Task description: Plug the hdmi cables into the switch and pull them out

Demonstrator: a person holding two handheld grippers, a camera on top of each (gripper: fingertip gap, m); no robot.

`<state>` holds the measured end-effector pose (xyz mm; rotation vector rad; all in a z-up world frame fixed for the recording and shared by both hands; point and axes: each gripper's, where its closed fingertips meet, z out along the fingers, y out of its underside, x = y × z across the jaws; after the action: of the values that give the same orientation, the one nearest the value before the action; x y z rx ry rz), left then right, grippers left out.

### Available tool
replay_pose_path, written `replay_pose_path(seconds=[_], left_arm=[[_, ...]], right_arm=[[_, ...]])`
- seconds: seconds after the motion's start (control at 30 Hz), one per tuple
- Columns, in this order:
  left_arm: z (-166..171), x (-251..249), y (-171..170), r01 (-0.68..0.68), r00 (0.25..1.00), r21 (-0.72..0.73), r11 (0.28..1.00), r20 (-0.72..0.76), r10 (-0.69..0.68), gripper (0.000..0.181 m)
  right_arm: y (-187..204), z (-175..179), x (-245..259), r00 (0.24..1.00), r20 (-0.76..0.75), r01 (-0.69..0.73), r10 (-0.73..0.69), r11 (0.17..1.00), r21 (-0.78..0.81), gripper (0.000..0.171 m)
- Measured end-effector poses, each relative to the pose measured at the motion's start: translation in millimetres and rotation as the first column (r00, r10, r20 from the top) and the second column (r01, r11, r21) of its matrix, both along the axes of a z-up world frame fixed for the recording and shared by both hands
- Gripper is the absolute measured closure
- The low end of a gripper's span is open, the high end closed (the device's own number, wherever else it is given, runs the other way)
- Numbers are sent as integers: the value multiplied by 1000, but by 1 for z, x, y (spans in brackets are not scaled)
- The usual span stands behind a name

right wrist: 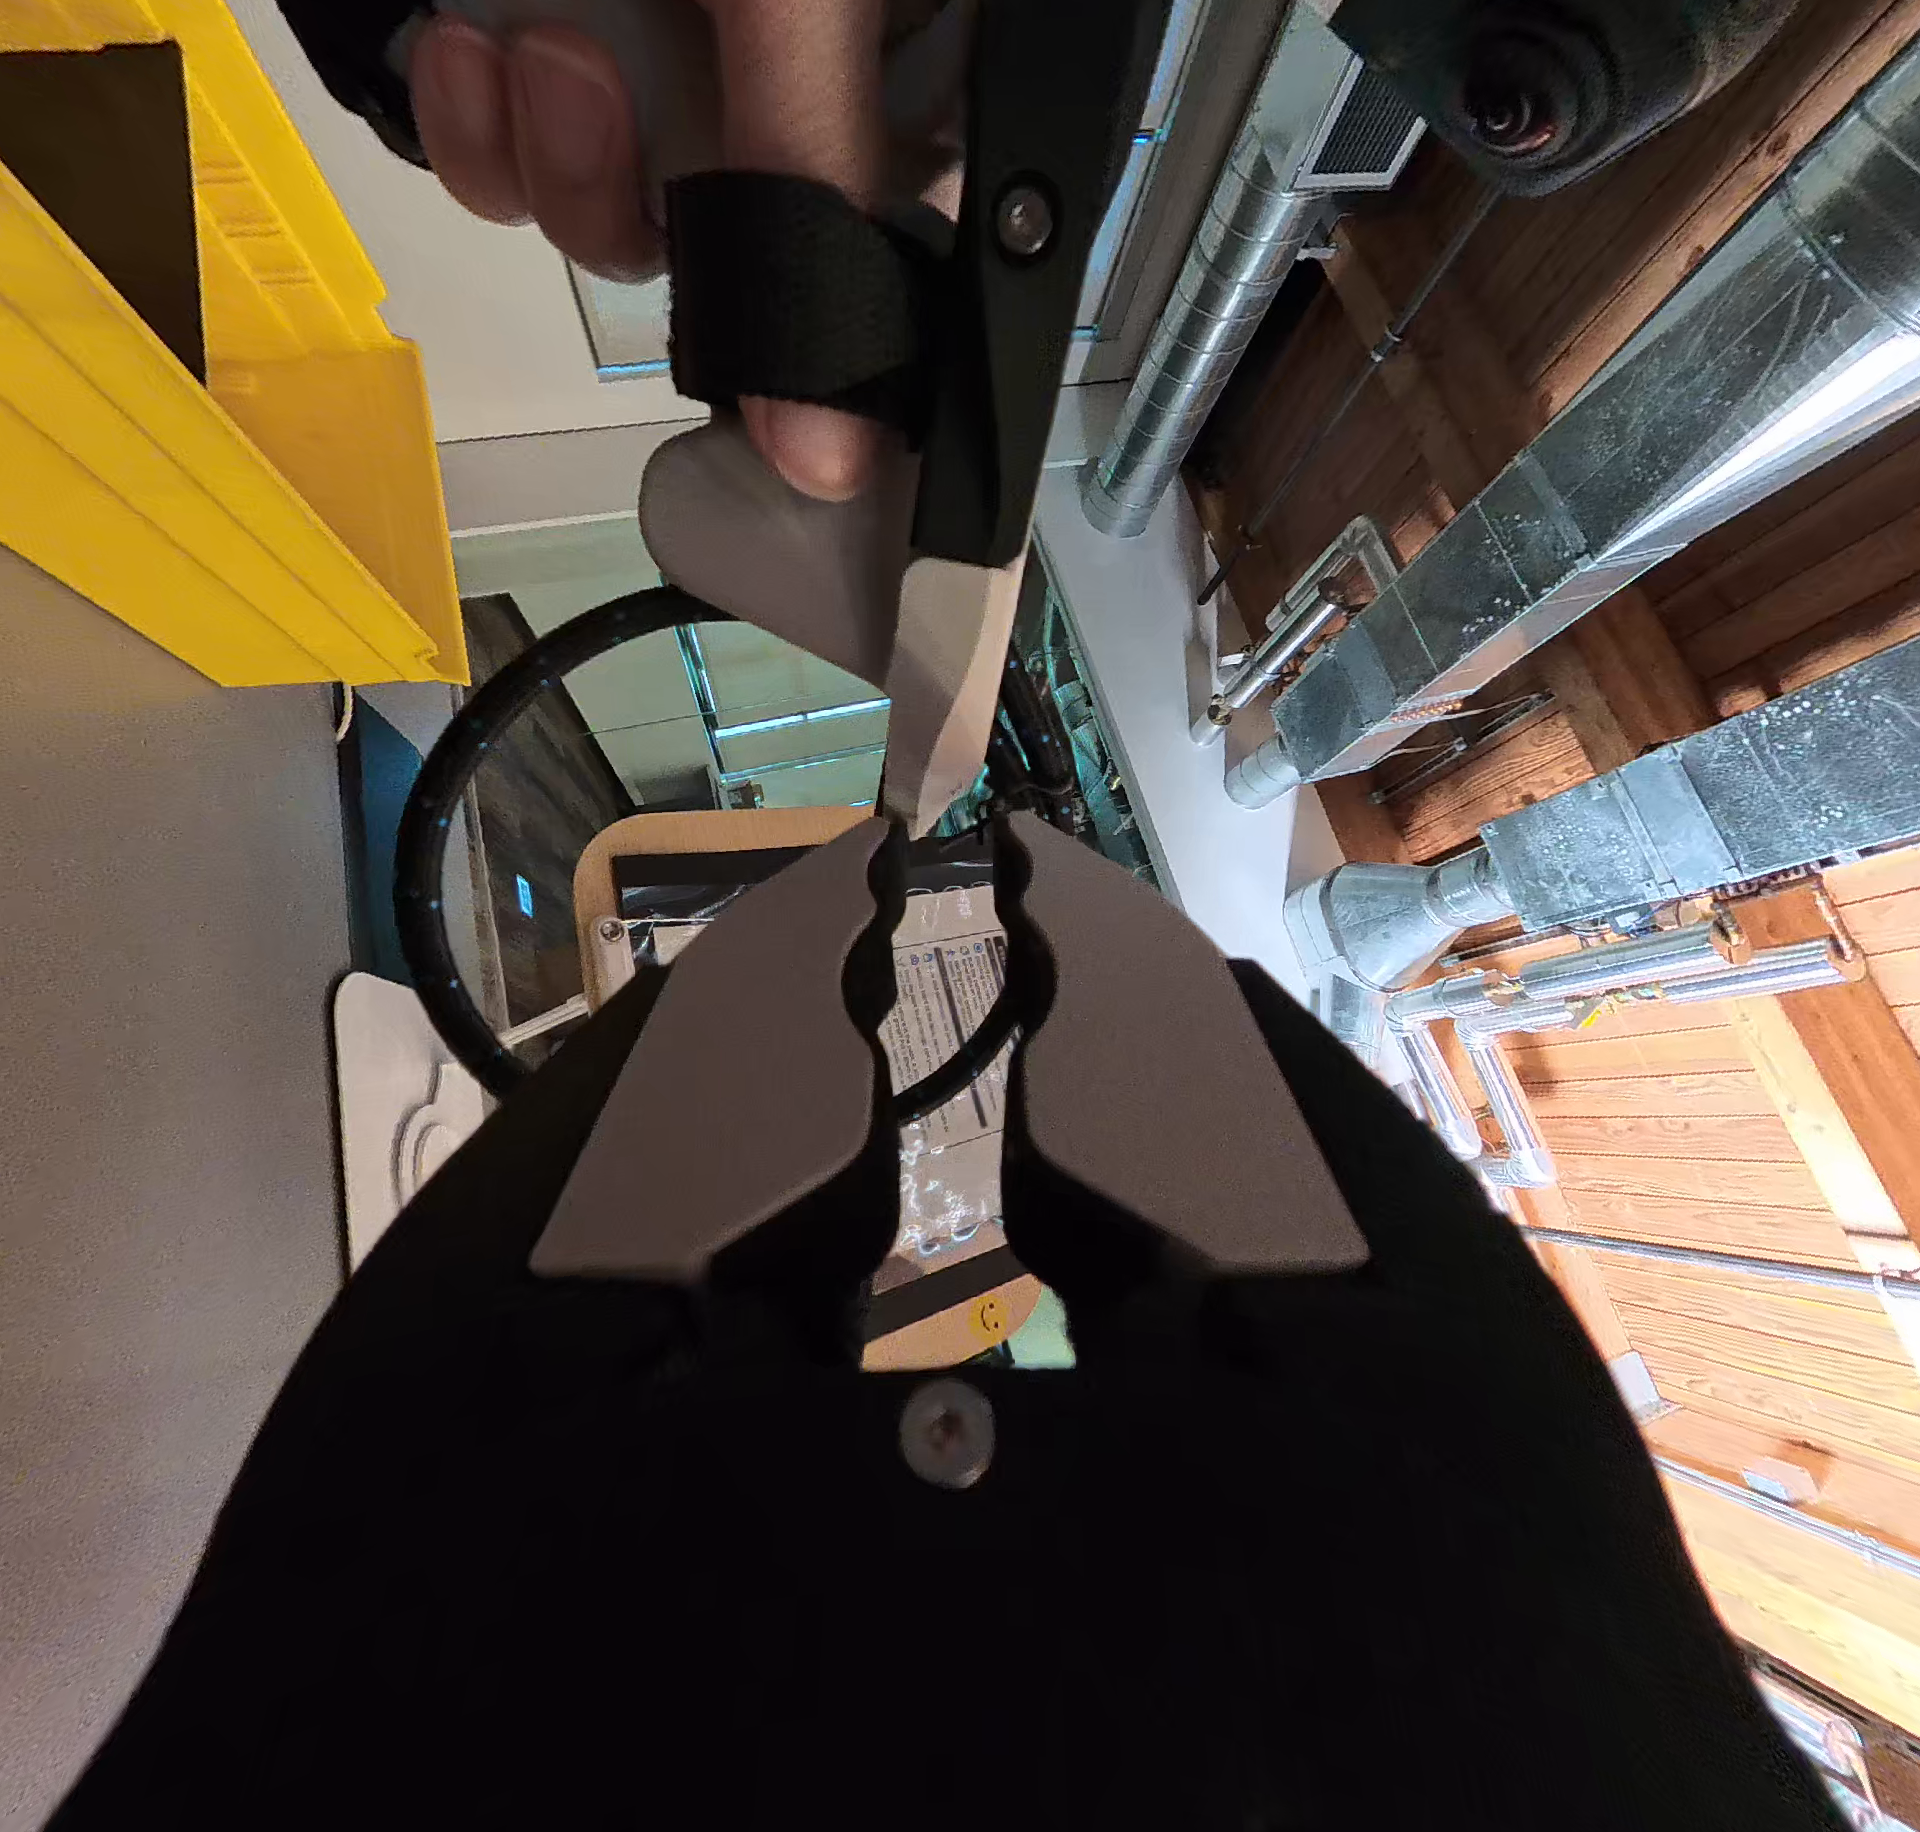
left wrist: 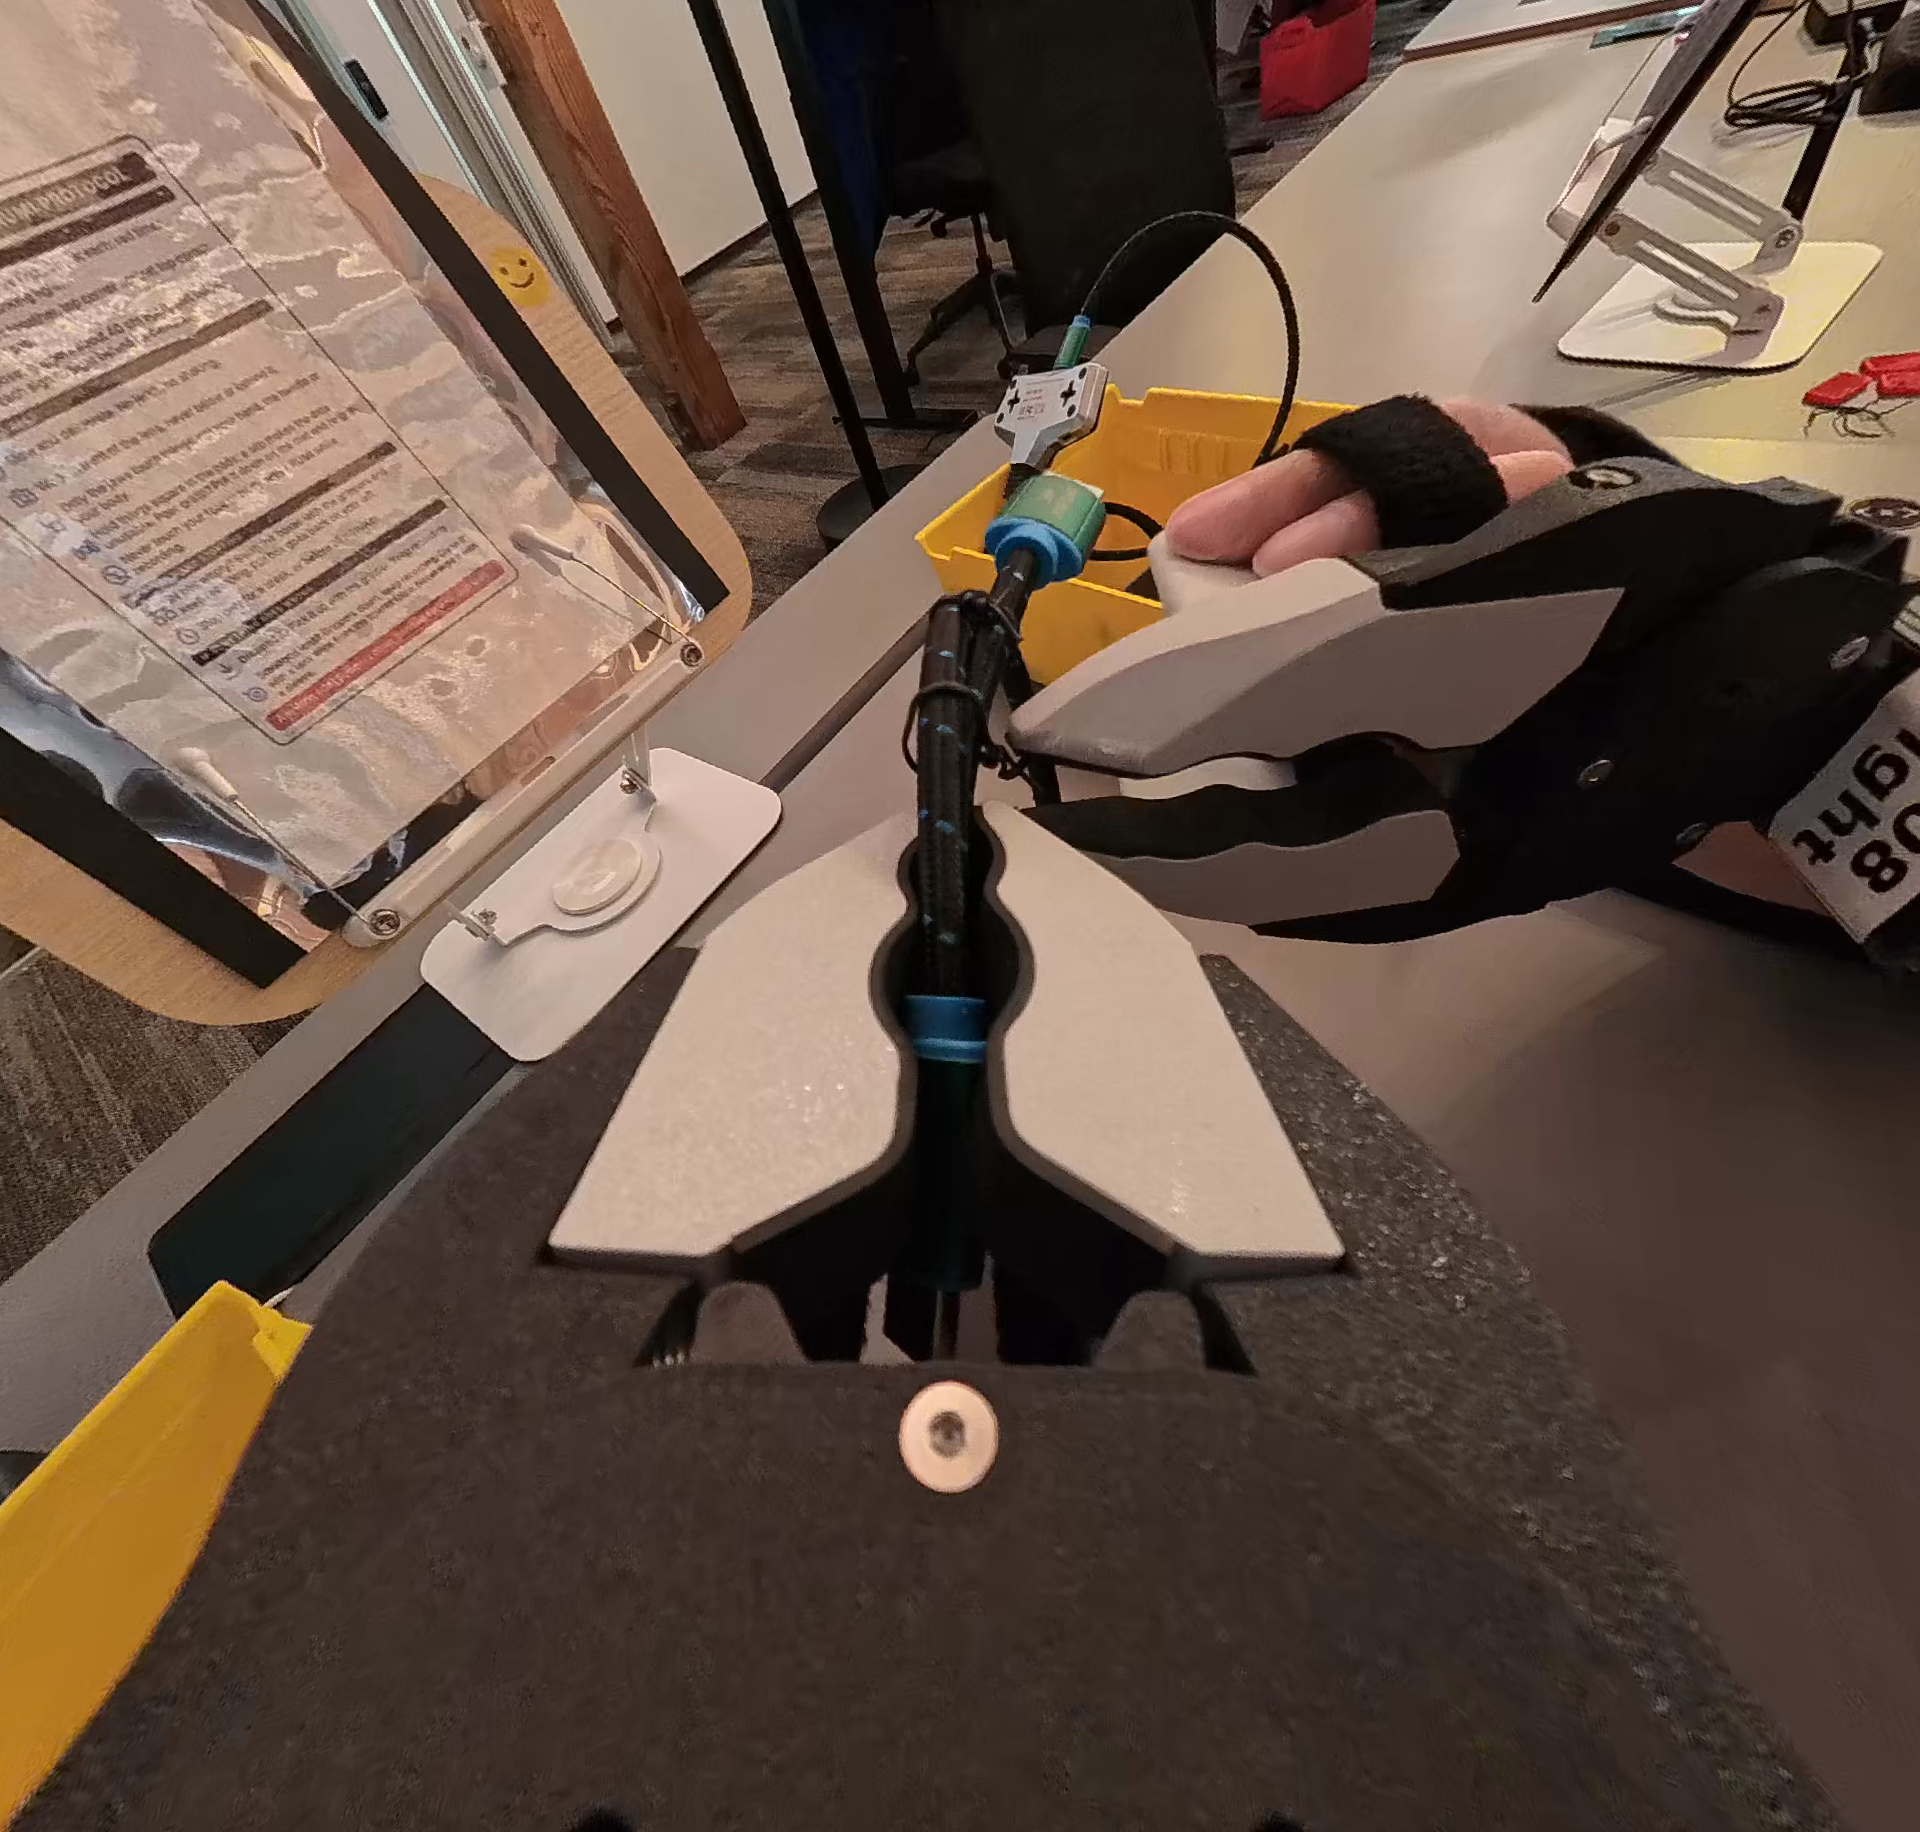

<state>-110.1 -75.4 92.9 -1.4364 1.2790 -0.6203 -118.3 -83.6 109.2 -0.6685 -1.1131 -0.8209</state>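
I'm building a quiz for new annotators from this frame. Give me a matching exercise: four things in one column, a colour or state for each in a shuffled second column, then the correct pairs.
Things
1. left hand-held gripper
2. right hand-held gripper
3. bin
4. switch

States
A. yellow, on the table's edge
B. silver, with cables plugged in at both ends
C. shut on the braided cable
D. open, holding nothing

Pairs: 1-C, 2-D, 3-A, 4-B
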Motion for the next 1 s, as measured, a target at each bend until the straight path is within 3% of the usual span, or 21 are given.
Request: replay_pose_path(seconds=[0.33, 0.53, 0.77, 1.0], left_arm=[[-6, -1, -6, 48, 998, -60, 997, -27, -50, 177], [-8, 0, -12, 94, 995, -129, 987, -23, -98, 177], [-9, 4, -18, 156, 988, -230, 960, 18, -156, 177], [-14, 4, -14, 122, 992, -194, 973, -19, -129, 177]], right_arm=[[-4, -4, 8, 984, 175, 32, -40, 998, 48, 145], [-8, -1, 4, 980, 192, 18, -42, 992, 128, 145], [-10, -3, 3, 976, 214, 5, -42, 985, 171, 154], [-11, -5, 1, 972, 232, 17, -47, 991, 130, 159]])
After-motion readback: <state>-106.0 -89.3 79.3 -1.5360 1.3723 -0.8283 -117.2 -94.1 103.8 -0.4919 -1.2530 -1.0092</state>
